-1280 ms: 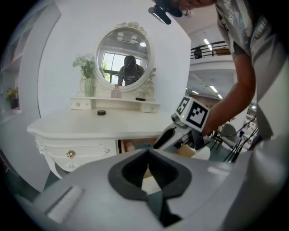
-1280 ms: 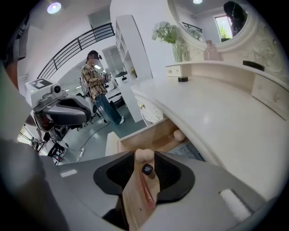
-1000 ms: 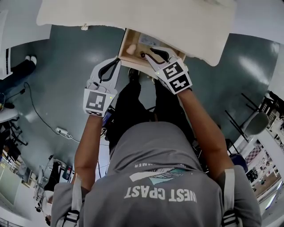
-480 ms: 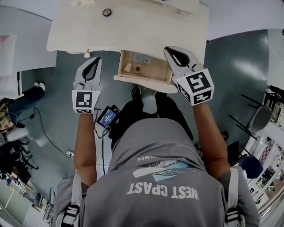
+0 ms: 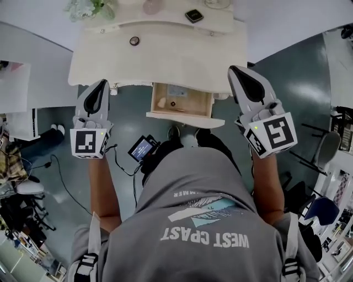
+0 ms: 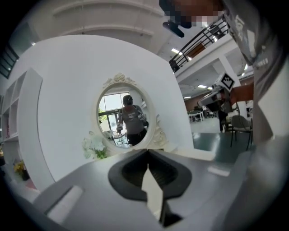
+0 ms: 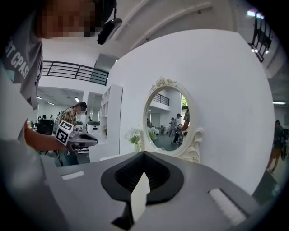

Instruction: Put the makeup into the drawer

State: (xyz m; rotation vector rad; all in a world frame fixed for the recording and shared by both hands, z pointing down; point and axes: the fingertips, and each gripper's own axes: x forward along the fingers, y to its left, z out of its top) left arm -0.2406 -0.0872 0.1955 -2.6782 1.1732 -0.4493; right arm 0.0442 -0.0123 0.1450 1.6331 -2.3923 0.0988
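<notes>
The cream dressing table [image 5: 165, 60] has its drawer [image 5: 185, 117] pulled out below the front edge. In the drawer lie a pale round item [image 5: 161, 102] and a small dark item [image 5: 172, 103]. A small round compact [image 5: 134, 41] and a dark square case [image 5: 193, 15] rest on the tabletop. My left gripper [image 5: 101, 83] hangs left of the drawer, shut and empty. At the table's right corner my right gripper [image 5: 235, 70] is raised, also shut and empty. Both gripper views look level at the oval mirror [image 6: 124, 115] [image 7: 169, 119], past the left gripper [image 6: 147, 151] and the right gripper [image 7: 143, 153].
White flowers [image 5: 88, 7] and a pinkish jar [image 5: 151, 6] stand at the table's back. A small screen device [image 5: 143, 147] hangs at the person's waist with a cable trailing over the dark floor. A chair [image 5: 325, 148] stands at the right, white furniture [image 5: 19, 104] at the left.
Both grippers have lifted away from the drawer and spread apart. The right gripper, which was open over the drawer, has shut. More of the tabletop has come into the head view.
</notes>
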